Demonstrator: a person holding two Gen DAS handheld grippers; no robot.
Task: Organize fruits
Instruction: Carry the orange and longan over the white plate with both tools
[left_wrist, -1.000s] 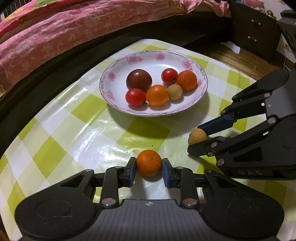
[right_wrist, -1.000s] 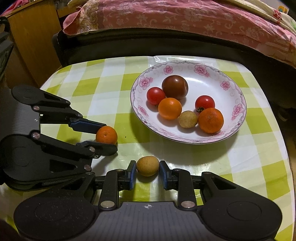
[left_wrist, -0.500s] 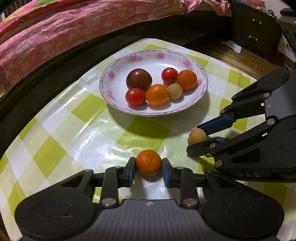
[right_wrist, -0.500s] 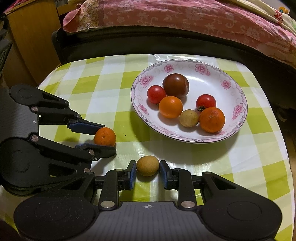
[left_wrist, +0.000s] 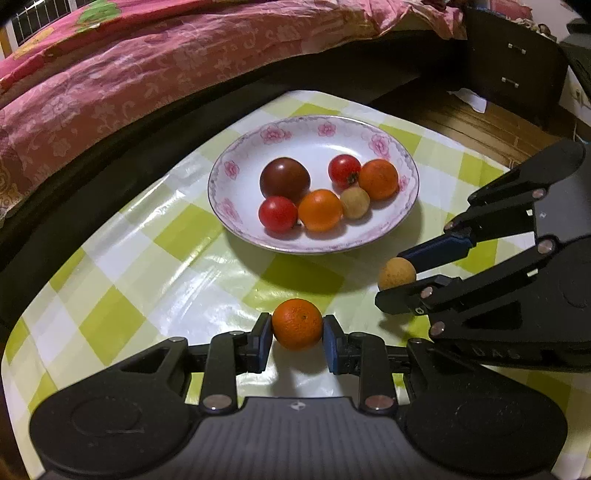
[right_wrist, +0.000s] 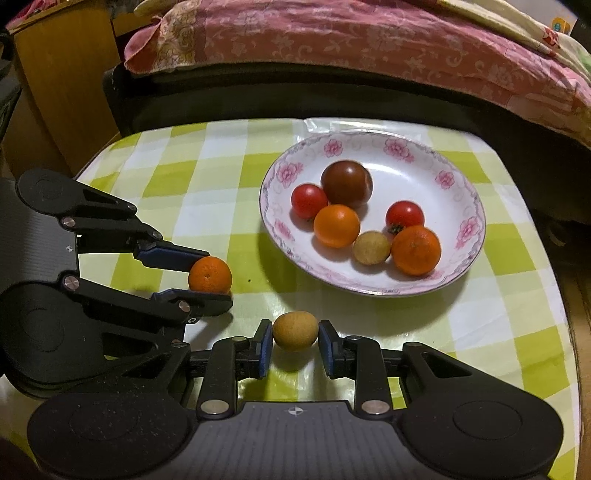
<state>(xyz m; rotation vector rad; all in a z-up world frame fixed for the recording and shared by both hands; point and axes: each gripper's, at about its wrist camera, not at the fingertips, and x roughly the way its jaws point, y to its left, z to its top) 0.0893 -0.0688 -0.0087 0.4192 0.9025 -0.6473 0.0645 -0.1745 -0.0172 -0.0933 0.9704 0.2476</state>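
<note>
six fruits in flowered plate (left_wrist: 391, 236), left jaws pinching orange (left_wrist: 297, 324), right jaws pinching tan fruit (right_wrist: 295, 330)

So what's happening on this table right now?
A person is sorting fruit with two handheld grippers. The left gripper is shut on a small orange, and the right gripper is shut on a tan round fruit, both low over the checked tablecloth. The flowered plate beyond them already holds six fruits: oranges, red tomatoes, a dark tomato and another tan one.
</note>
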